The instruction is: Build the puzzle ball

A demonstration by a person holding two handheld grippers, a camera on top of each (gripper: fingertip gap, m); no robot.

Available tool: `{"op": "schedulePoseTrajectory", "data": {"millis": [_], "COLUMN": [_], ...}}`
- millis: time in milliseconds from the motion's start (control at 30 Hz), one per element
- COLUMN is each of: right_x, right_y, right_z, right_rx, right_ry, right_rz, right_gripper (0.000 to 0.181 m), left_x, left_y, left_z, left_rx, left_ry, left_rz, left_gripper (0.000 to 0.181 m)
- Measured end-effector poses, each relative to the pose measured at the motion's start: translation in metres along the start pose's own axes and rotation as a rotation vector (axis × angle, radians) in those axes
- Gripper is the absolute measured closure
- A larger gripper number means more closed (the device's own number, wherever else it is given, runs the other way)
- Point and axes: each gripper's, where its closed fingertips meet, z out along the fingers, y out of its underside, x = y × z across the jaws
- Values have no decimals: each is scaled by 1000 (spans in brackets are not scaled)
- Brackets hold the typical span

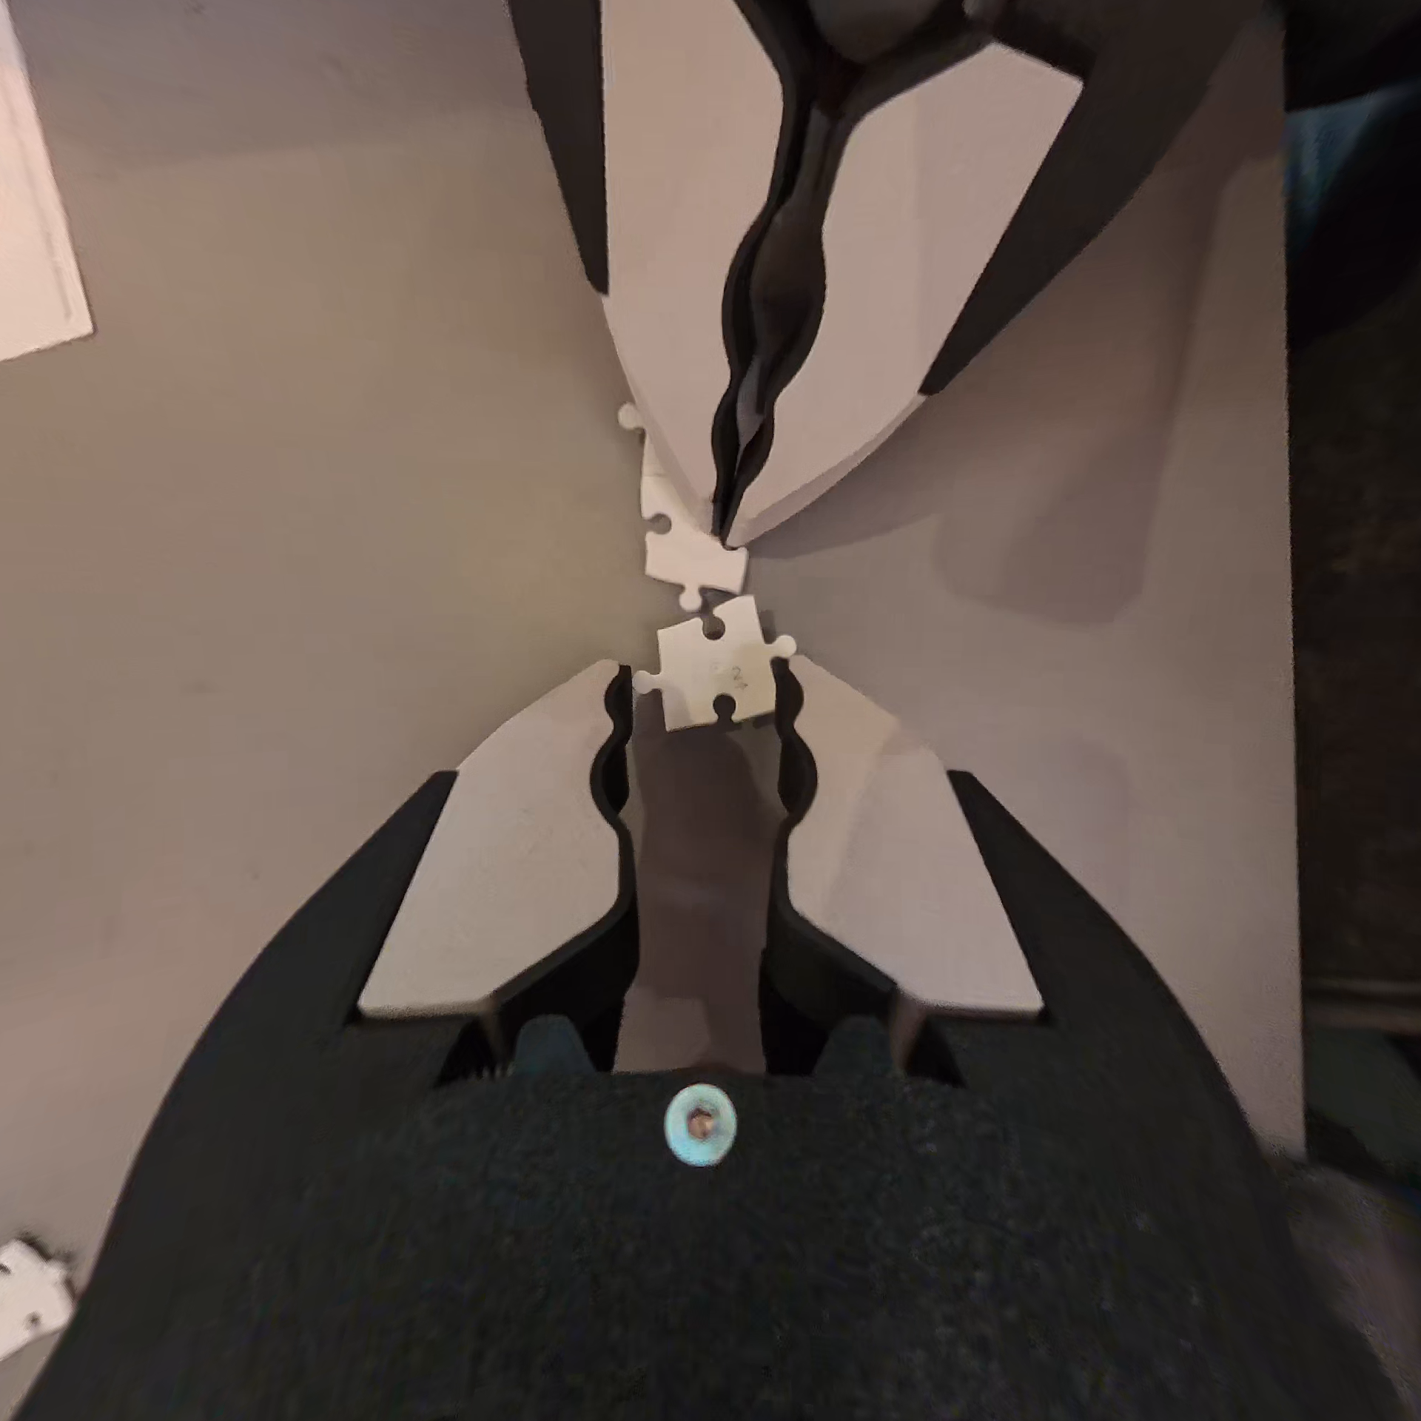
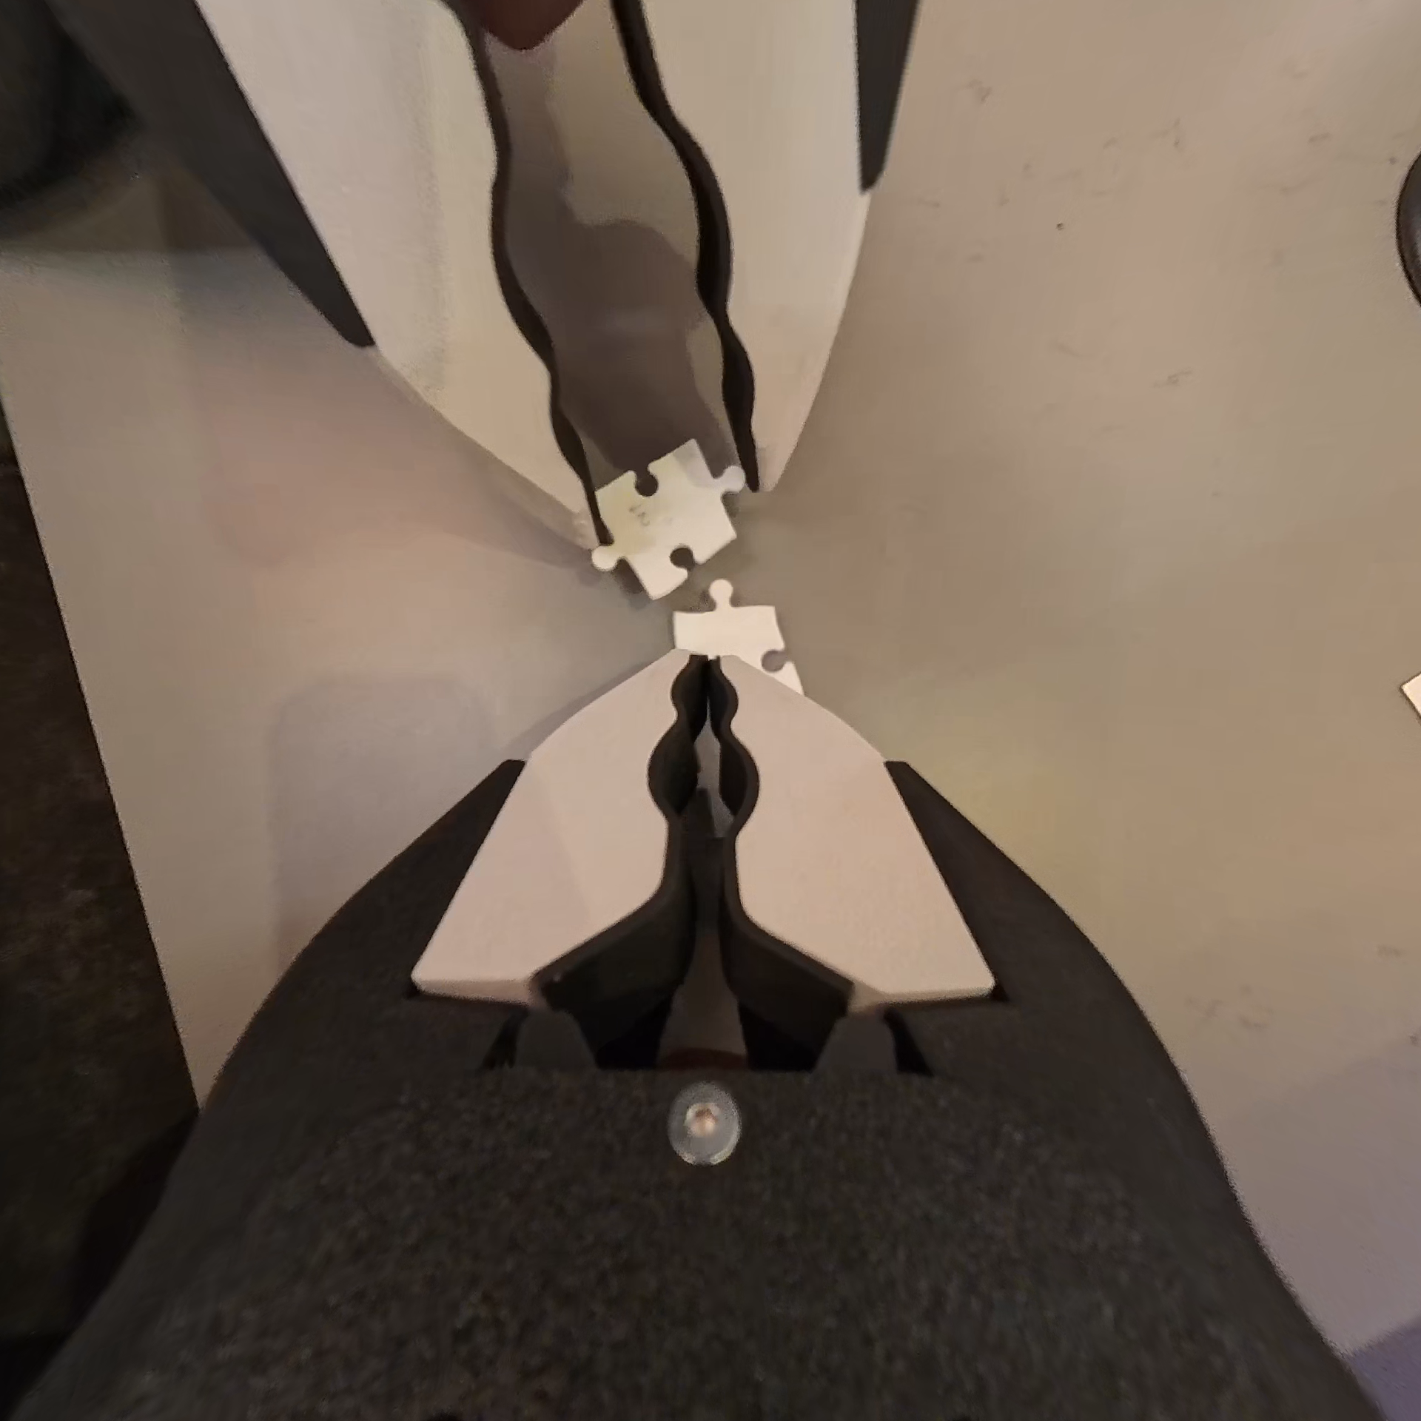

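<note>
Left gripper point(image 1: 703, 677): fingers spread around one white puzzle piece point(image 1: 717, 665). Right gripper point(image 2: 707, 669): fingers pinching second piece point(image 2: 730, 627). Pieces near, unjoined, above worktop point(image 1: 307, 538). Assembly apparently barely begun; ball unbuilt.

Two white puzzle pieces, flat side toward the cameras, face each other tab-to-socket above the grey table.

Piece in my left gripper point(image 1: 703, 692): the square piece point(image 1: 715, 665), held across its two side edges, small faint marks on its face.

Piece in my right gripper point(image 2: 707, 669): the second piece point(image 2: 727, 629), pinched edge-on, partly hidden.

The two pieces are just apart, not interlocked.
</note>
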Motion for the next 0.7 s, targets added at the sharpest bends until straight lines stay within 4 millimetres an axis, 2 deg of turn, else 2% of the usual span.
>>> {"op": "schedulePoseTrajectory", "data": {"millis": [200,333,700], "right_x": [1,1,2], "right_y": [1,1,2], "right_z": [-1,-1,-3], "right_rx": [4,8,14], "right_ry": [-8,-13,-24], "right_rz": [9,5,-27], "right_gripper": [181,181,181], "left_x": [-6,-7,-9], "left_y": [-4,-6,-4], "left_z": [5,10,13], "left_rx": [-55,-67,-89], "left_ry": [82,76,93], "left_rz": [82,125,144], "left_gripper": [146,146,146]}}
